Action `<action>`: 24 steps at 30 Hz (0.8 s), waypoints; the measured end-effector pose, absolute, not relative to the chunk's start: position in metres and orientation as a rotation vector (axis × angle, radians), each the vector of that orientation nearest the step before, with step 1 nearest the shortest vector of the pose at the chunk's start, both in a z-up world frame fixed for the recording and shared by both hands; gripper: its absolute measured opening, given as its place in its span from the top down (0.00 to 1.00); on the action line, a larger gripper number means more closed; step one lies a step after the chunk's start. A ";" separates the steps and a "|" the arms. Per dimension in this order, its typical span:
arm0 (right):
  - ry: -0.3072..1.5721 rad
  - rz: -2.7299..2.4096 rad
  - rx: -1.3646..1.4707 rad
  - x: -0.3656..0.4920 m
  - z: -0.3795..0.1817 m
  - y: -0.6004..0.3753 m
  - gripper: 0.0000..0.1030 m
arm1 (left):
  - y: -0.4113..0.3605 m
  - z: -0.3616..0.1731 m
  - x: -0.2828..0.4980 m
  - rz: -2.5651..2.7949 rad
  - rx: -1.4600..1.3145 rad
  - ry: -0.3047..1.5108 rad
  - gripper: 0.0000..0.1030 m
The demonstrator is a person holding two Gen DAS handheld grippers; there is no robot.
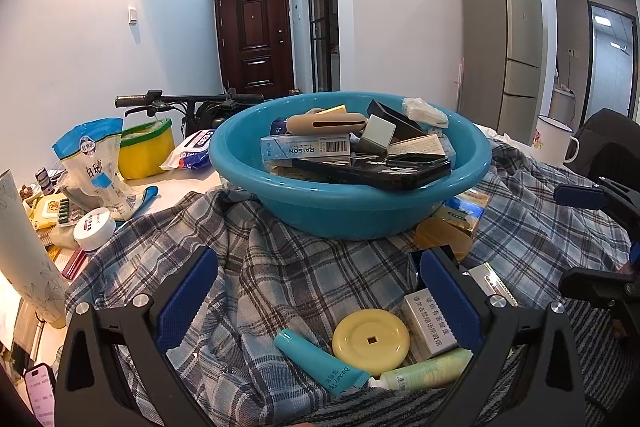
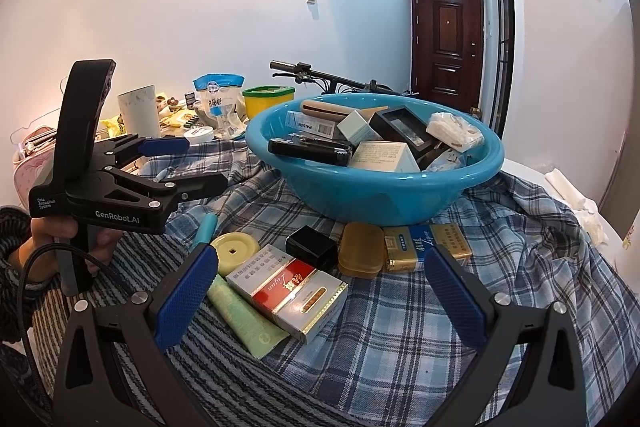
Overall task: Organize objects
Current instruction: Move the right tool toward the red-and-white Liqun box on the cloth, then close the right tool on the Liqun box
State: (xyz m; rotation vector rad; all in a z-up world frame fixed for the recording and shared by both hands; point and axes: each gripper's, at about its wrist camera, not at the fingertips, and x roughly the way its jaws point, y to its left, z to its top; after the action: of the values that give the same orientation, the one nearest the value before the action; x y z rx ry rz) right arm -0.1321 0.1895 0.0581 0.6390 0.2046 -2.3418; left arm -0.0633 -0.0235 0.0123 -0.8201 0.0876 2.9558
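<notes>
Fingers, left gripper [image 1: 316, 291]: spread wide, nothing between them, hovering over the plaid cloth [image 1: 280, 267] on the near side of the blue basin [image 1: 348, 195].
Fingers, right gripper [image 2: 320, 291]: also spread wide and holding nothing, over the same cloth in front of the basin.
Blue basin: sits on the plaid cloth, piled with small boxes, a black phone-like slab [image 1: 372, 169], a beige case [image 1: 326, 125] and a white wrapped bundle [image 1: 424, 111].
Near side of the basin, on the cloth: yellow round disc [image 1: 371, 341], teal tube [image 1: 316, 359], pale green tube [image 1: 428, 371], red-and-white carton [image 2: 286, 285], small black box [image 2: 312, 247], amber case [image 2: 361, 249] and gold-and-blue pack [image 2: 424, 245], the last two just beside the basin's base.
Left of the basin, on the desk [image 1: 180, 187]: white-and-blue bag [image 1: 94, 171], yellow tub [image 1: 146, 151], white jar [image 1: 94, 229].
Hand [image 2: 60, 239]: grips the left gripper's handle, well left of the basin in the right wrist view.
</notes>
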 end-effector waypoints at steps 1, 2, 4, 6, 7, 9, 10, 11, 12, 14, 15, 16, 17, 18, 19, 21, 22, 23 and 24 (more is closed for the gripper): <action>0.200 -2.340 0.654 -0.134 0.057 0.189 0.00 | -0.024 0.012 -0.063 2.956 -0.818 0.088 0.00; 0.195 -2.339 0.669 -0.136 0.057 0.189 0.00 | -0.025 0.012 -0.063 2.956 -0.818 0.084 0.00; 0.182 -2.333 0.698 -0.141 0.055 0.190 0.00 | -0.025 0.012 -0.063 2.957 -0.821 0.071 0.00; 0.179 -2.331 0.729 -0.145 0.053 0.189 0.00 | -0.027 0.013 -0.063 2.955 -0.823 0.047 0.00; 0.189 -2.329 0.752 -0.147 0.051 0.187 0.00 | -0.028 0.013 -0.064 2.955 -0.826 0.034 0.00; 0.222 -2.301 0.780 -0.147 0.049 0.180 0.00 | -0.033 0.013 -0.064 2.955 -0.837 -0.001 0.00; 0.242 -2.265 0.789 -0.147 0.048 0.175 0.00 | -0.035 0.013 -0.064 2.953 -0.842 -0.015 0.00; 0.260 -2.231 0.802 -0.147 0.047 0.170 0.00 | -0.037 0.013 -0.065 2.951 -0.845 -0.028 0.00; 0.286 -2.196 0.828 -0.148 0.044 0.163 0.00 | -0.039 0.014 -0.065 2.952 -0.846 -0.040 0.00; 0.331 -2.145 0.897 -0.154 0.037 0.153 0.00 | -0.040 0.014 -0.064 2.952 -0.844 -0.051 0.00; 0.340 -2.120 0.937 -0.158 0.033 0.150 0.00 | -0.041 0.014 -0.064 2.950 -0.846 -0.052 0.00; 0.340 -2.094 0.980 -0.164 0.028 0.146 0.00 | -0.041 0.014 -0.064 2.951 -0.846 -0.050 0.00; 0.337 -2.075 1.013 -0.170 0.025 0.145 0.00 | -0.041 0.014 -0.064 2.951 -0.846 -0.049 0.00; 0.337 -2.059 1.039 -0.174 0.022 0.144 0.00 | -0.041 0.014 -0.064 2.951 -0.844 -0.048 0.00; 0.348 -2.044 1.063 -0.180 0.019 0.143 0.00 | -0.041 0.014 -0.064 2.951 -0.844 -0.045 0.00; 0.377 -2.039 1.088 -0.187 0.015 0.139 0.00 | -0.041 0.014 -0.063 2.951 -0.845 -0.041 0.00; 0.383 -2.030 1.096 -0.190 0.013 0.138 0.01 | -0.042 0.014 -0.063 2.950 -0.845 -0.041 0.00; 0.382 -2.010 1.101 -0.190 0.011 0.137 0.03 | -0.041 0.014 -0.063 2.949 -0.846 -0.041 0.00; 0.383 -1.984 1.109 -0.190 0.007 0.135 0.06 | -0.041 0.014 -0.063 2.947 -0.848 -0.038 0.00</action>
State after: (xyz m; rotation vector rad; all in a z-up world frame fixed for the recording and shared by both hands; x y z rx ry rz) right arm -0.1899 0.1347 0.0072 1.1091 0.3833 -1.9842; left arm -0.0631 -0.0406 0.0138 -0.8479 -0.0382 2.9469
